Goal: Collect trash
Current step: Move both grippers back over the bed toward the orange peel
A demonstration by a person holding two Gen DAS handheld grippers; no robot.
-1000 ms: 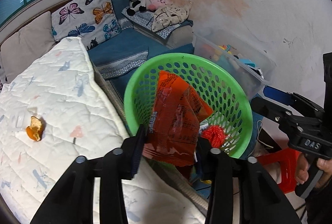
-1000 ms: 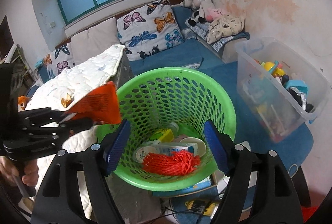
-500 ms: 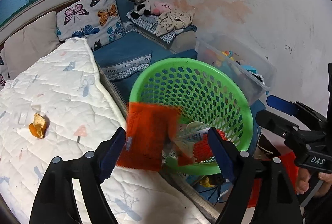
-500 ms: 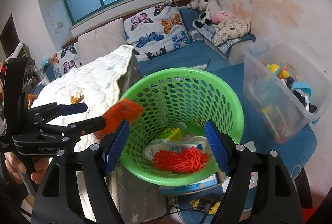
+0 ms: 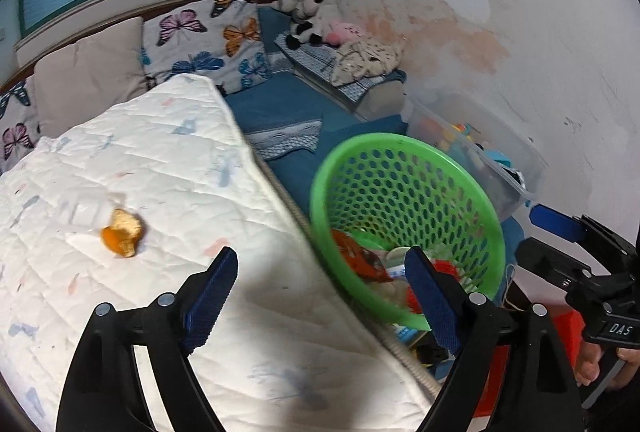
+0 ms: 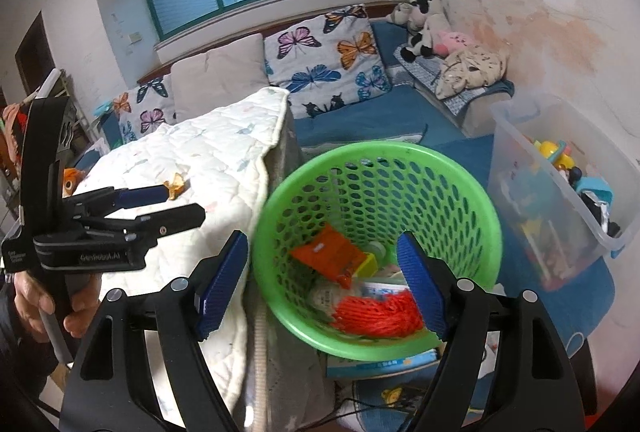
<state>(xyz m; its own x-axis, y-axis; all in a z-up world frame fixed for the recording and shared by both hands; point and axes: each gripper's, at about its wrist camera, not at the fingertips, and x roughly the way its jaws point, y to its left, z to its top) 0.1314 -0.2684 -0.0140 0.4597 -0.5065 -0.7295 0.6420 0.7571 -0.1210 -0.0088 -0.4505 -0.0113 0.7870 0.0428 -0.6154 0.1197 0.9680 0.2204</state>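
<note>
A green perforated basket (image 5: 404, 152) (image 6: 380, 160) stands beside the white quilted mattress (image 5: 160, 172) (image 6: 208, 160). In it lie an orange snack wrapper (image 6: 328, 258) (image 5: 356, 256), a red mesh net (image 6: 376, 316) and small containers. An orange peel (image 5: 122, 232) (image 6: 176, 186) lies on the mattress. My left gripper (image 5: 320, 296) is open and empty above the mattress edge, right of the peel. My right gripper (image 6: 324, 284) is open and empty over the basket's near rim.
A clear plastic bin of toys (image 6: 560, 172) (image 5: 480, 148) stands right of the basket by the wall. Butterfly pillows (image 6: 328, 48) and plush toys (image 6: 424, 20) lie on the blue bench behind. Books and cables lie under the basket (image 6: 380, 364).
My left gripper opened and let go of the orange wrapper, which fell into the basket. The left gripper then swung left over the mattress toward the peel. The right gripper stayed open.
</note>
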